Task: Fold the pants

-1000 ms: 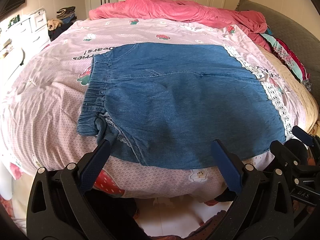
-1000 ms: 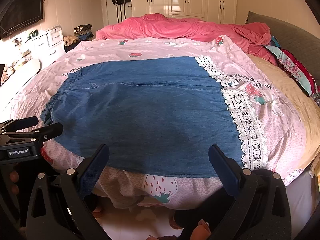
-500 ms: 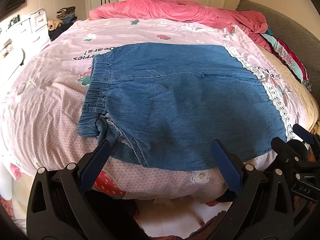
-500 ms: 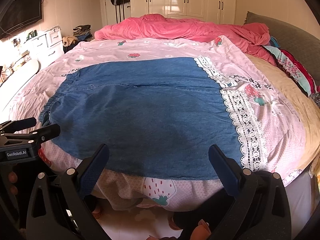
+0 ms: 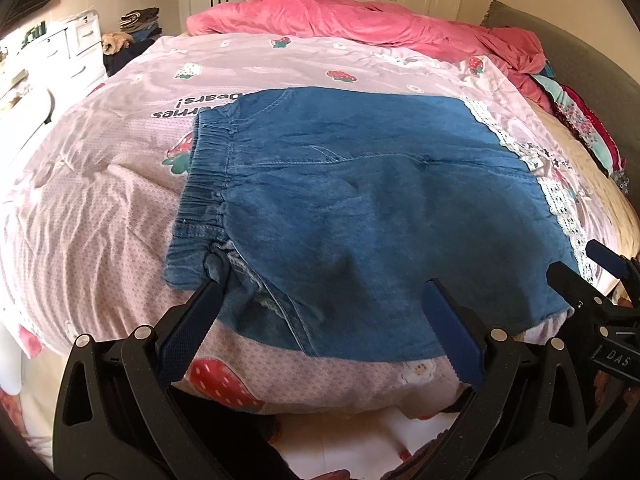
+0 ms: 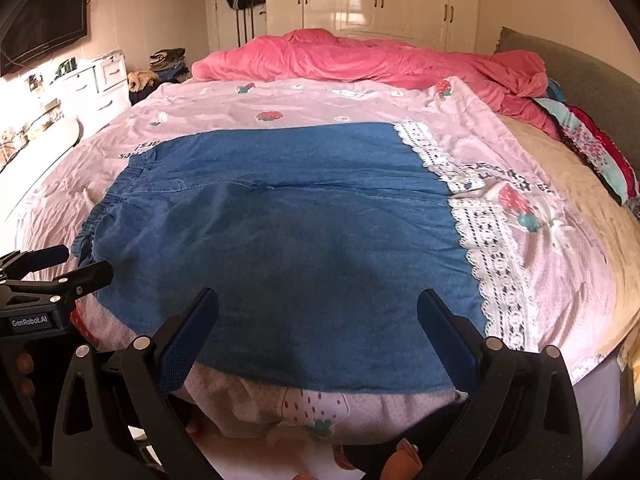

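Blue denim pants (image 5: 360,216) flat on bed (image 5: 92,208), near front edge. Left gripper (image 5: 320,316), right gripper (image 6: 316,320) both spread wide, holding nothing. Best: pinch near edge, lift together, fold over evenly.

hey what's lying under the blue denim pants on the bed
The denim pants lie flat on a pink strawberry-print quilt with a white lace band at their right edge. Whatever the quilt shows beneath them is covered.

My two wrist cameras look across the bed from its near edge.
Left faces the elasticated waistband of the blue denim pants (image 5: 360,216); right faces their lace-trimmed hems; both share the crumpled pink duvet (image 6: 380,60).
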Tool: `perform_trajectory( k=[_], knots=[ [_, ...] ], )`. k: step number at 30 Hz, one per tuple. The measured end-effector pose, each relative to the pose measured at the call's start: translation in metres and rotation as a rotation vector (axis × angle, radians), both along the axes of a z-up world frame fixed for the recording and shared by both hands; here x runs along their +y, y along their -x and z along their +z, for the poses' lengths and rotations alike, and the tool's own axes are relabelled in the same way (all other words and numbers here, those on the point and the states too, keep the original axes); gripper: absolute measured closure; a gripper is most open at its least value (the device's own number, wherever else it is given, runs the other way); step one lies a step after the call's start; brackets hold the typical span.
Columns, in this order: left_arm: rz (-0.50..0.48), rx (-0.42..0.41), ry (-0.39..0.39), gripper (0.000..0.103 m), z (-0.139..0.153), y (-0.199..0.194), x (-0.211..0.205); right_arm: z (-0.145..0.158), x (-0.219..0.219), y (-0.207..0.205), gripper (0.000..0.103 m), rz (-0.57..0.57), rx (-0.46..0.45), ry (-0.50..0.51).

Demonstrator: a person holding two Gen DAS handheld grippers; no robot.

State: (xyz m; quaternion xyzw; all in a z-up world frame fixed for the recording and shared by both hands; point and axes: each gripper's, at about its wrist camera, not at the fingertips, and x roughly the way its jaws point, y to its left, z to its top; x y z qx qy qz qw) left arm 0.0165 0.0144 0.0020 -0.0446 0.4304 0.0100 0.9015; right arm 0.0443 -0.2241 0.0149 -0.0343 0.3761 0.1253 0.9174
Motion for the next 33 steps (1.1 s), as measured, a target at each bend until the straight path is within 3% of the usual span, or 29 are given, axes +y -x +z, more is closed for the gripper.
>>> perform_trajectory(
  k=[3,9,15,20,33],
  knots=[
    [0.012,-0.006,0.003,0.009,0.002,-0.005,0.005,0.001,0.008,-0.008,0.004,0.022,-0.005,0.025],
    [0.032,0.002,0.039,0.009,0.003,-0.023,0.018,0.003,0.023,-0.036,0.004,0.084,0.069,-0.032],
    [0.078,-0.002,0.042,0.009,0.009,-0.046,0.042,0.010,0.045,-0.068,0.004,0.146,0.072,-0.043],
    [0.113,-0.004,0.038,0.009,0.010,-0.062,0.062,0.008,0.061,-0.090,0.004,0.196,0.081,-0.009],
    [0.170,0.047,0.032,0.009,0.004,-0.133,0.117,0.016,0.079,-0.163,0.004,0.259,0.137,-0.016]
  ],
)
